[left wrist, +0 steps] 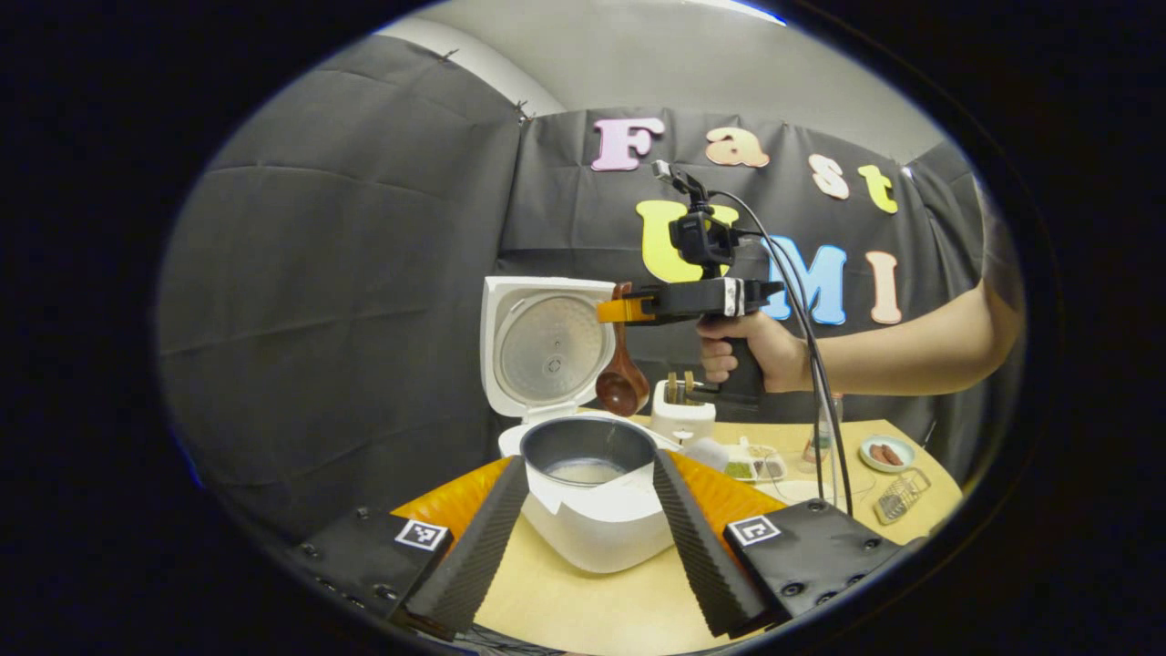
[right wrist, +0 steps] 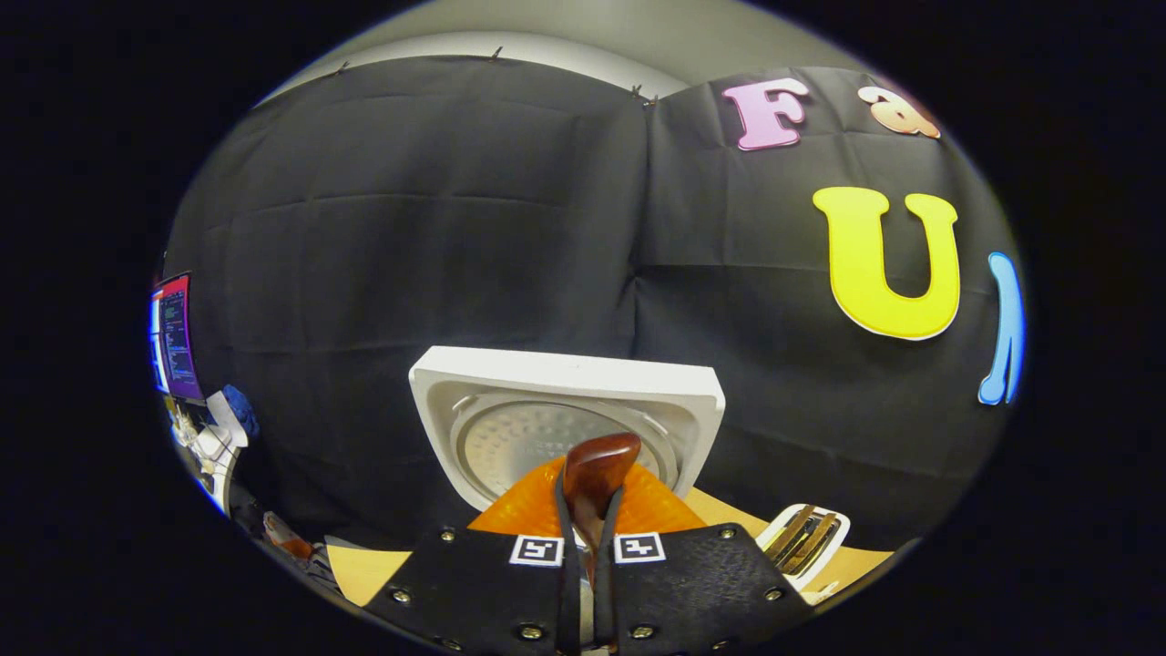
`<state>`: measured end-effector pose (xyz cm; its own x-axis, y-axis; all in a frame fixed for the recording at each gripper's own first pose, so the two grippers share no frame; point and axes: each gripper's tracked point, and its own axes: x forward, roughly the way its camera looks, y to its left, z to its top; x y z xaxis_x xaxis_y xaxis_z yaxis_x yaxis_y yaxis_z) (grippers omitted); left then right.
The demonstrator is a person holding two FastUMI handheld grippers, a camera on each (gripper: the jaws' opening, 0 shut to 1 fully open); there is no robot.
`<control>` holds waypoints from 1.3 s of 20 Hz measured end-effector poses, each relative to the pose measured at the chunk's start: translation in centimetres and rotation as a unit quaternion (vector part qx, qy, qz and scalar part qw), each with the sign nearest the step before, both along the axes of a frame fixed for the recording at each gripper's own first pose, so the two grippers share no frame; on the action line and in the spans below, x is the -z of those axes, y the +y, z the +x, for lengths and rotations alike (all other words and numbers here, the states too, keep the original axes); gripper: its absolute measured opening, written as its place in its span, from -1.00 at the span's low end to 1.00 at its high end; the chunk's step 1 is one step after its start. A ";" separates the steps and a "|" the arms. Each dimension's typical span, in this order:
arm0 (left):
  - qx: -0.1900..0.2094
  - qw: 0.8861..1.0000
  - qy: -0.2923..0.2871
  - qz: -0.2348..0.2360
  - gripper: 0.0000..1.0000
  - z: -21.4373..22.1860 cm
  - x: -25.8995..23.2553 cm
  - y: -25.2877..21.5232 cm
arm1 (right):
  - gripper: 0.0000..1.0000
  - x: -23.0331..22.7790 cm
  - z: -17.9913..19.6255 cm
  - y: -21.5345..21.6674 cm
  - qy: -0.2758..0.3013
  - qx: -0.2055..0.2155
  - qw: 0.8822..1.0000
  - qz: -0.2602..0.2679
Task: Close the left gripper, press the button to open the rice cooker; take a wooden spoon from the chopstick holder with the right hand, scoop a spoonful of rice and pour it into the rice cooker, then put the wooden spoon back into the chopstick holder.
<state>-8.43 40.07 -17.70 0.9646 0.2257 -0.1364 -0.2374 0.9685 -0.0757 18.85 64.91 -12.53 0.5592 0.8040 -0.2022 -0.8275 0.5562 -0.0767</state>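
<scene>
One wooden spoon (left wrist: 622, 378) hangs bowl-down in the air, gripped by its handle between the fingers of the right gripper (left wrist: 618, 310), which a hand (left wrist: 761, 351) holds out level above the table (left wrist: 583, 606). In the left gripper view the spoon's bowl sits between the raised lid (left wrist: 545, 346) of the rice cooker (left wrist: 597, 524) and the white chopstick holder (left wrist: 682, 415), higher than the pot's rim. Whether the spoon carries any rice cannot be told; its bowl faces away and looks dark. In the right gripper view the spoon (right wrist: 594, 478) stands up between the two fingers, clamped on its handle, and its lower handle is hidden between them. Beyond it the lid (right wrist: 565, 405) stands upright, and the chopstick holder (right wrist: 806, 542) is partly cut off at lower right.

The left gripper (left wrist: 588, 524) has its jaws spread wide, holding nothing, framing the open cooker, whose inner pot shows a pale layer at the bottom. Small dishes (left wrist: 885, 453) and a wire rack (left wrist: 902, 495) lie farther right, too small to make out.
</scene>
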 end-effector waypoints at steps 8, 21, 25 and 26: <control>0.032 0.999 -0.014 -0.006 0.86 1.0 -1.3 -2.8 | -0.88 -3.2 1.3 -7.1 0.171 0.071 0.971 0.152; 0.101 0.995 -0.020 0.015 0.90 4.9 -5.4 -9.2 | -0.88 -7.3 -1.1 -29.3 0.248 0.198 0.899 0.300; 0.118 0.992 -0.027 0.023 0.84 5.9 -6.8 -12.1 | -0.88 -8.2 -3.1 -35.8 0.242 0.228 0.885 0.326; 0.122 0.992 -0.028 0.026 0.84 6.0 -7.0 -12.9 | -0.88 -8.4 -3.4 -37.2 0.240 0.235 0.882 0.330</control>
<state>-2.41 27.12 -10.70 0.9971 -0.0109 -0.0757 0.0086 0.9995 -0.0314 15.42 27.68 -4.17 0.8397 0.5370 -0.0812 -0.3426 0.6398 0.6880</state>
